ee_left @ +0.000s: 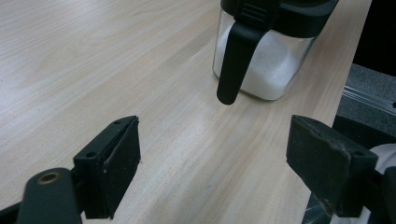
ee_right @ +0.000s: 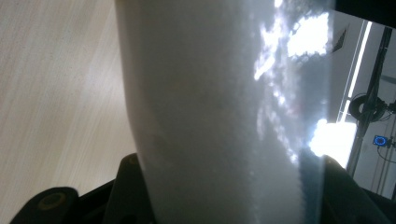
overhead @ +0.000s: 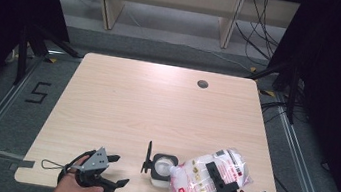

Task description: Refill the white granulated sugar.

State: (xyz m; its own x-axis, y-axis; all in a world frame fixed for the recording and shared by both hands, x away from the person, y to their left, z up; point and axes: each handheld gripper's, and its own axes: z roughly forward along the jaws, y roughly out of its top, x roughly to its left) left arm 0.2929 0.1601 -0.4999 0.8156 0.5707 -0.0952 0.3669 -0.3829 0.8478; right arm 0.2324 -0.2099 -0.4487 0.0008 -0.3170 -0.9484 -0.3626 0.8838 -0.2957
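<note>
A clear plastic bag (overhead: pixel 197 180) of white grains with a red-and-white label lies tilted at the table's near right edge. My right gripper (overhead: pixel 215 175) is shut on it, one black jaw lying across its top. The bag's corner points at a square glass jar (overhead: pixel 163 169) with a black rim. The jar's black lid (overhead: pixel 148 158) stands flipped up on its left side. In the right gripper view the bag (ee_right: pixel 219 107) sits between both jaws. My left gripper (overhead: pixel 117 170) stands open near the front left edge, nothing between its jaws. In the left gripper view the left gripper (ee_left: pixel 217 163) faces the jar (ee_left: pixel 266 70), partly filled with white grains.
The light wooden table (overhead: pixel 157 104) has a round cable hole (overhead: pixel 203 84) at the back right. Its front edge (overhead: pixel 45 179) runs just under both hands. Dark floor, rails and cables surround the table, and wooden furniture legs stand behind it.
</note>
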